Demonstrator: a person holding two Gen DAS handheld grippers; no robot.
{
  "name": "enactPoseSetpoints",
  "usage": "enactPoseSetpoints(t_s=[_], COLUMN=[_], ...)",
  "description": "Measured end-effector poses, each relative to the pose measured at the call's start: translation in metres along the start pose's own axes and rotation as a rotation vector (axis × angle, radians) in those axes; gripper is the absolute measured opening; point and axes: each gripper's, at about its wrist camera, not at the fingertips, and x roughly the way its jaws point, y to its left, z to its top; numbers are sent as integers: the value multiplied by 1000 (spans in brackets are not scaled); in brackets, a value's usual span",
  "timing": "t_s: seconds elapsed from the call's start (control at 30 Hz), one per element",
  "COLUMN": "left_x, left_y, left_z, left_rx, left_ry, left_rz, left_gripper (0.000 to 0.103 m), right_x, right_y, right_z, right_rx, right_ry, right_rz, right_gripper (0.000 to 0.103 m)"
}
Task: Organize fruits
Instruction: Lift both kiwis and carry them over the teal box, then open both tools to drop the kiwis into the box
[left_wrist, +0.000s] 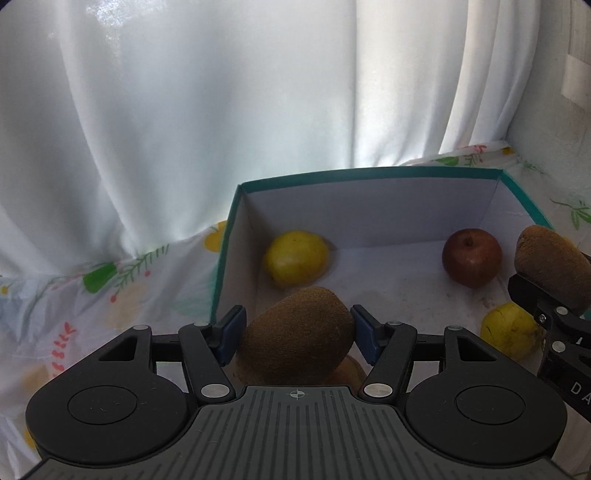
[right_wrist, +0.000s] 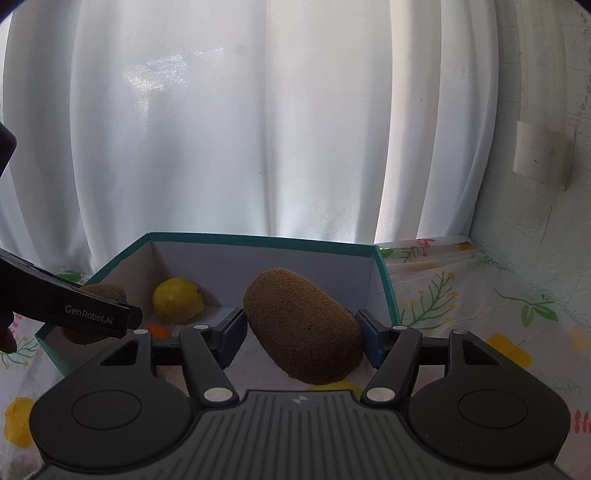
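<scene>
Over the box, left wrist view: my left gripper (left_wrist: 297, 334) held a kiwi (left_wrist: 299, 332), blue pads pressed on its two sides, jaws about half closed around it.
Landmark: the teal-rimmed box (left_wrist: 369, 172), open top, white inside, on a flowered cloth (left_wrist: 110, 288).
Kiwi's long axis, left: tilted, low end toward me, high end up and to the right, lying across the line between the pads.
Kiwi's place, left: above the box's near left part, just inside its left wall, not yet on the floor.
Fruit in the box: a yellow fruit (left_wrist: 295, 258) in the far left corner, a red apple (left_wrist: 472, 256) toward the far right, another yellow fruit (left_wrist: 511, 330) at the near right.
My other tool, left view: the right gripper (left_wrist: 543, 295) came in over the box's right side with its own kiwi.

Over the box, right wrist view: my right gripper (right_wrist: 301, 332) clamped a second kiwi (right_wrist: 303, 326), pads on its flanks.
Long axis, right: slanted from upper left to lower right.
Place, right: above the box's near right part, beside the right wall.
Left gripper, right view: its finger (right_wrist: 74, 312) crossed the box's left wall.
Turning point: I judged each kiwi sat straight above bare box floor, so lowering and releasing was what mattered; the left one had the yellow fruit just beyond it.
</scene>
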Motion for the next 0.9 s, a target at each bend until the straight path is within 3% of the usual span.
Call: enactPoseSetpoints(t_s=[0.3, 0.6, 0.7, 0.83, 0.9], left_x=[11, 17, 8, -4, -9], left_y=[-2, -5, -5, -4, -1], left_z=[-4, -4, -3, -1, -1], left_rx=[10, 19, 31, 29, 19], left_ry=[23, 42, -16, -48, -47], left_rz=[-4, -7, 2, -9, -11], left_gripper=[67, 69, 87, 89, 89], right_x=[11, 3, -3, -15, -22], right_y=[2, 6, 2, -1, -4], right_z=[-7, -2, -1, -1, -2], right_rx=[-24, -71, -43, -2, 29], right_ry=[34, -15, -28, -45, -44], right_rz=[-2, -24, -17, -9, 1], right_gripper=[65, 65, 79, 89, 98])
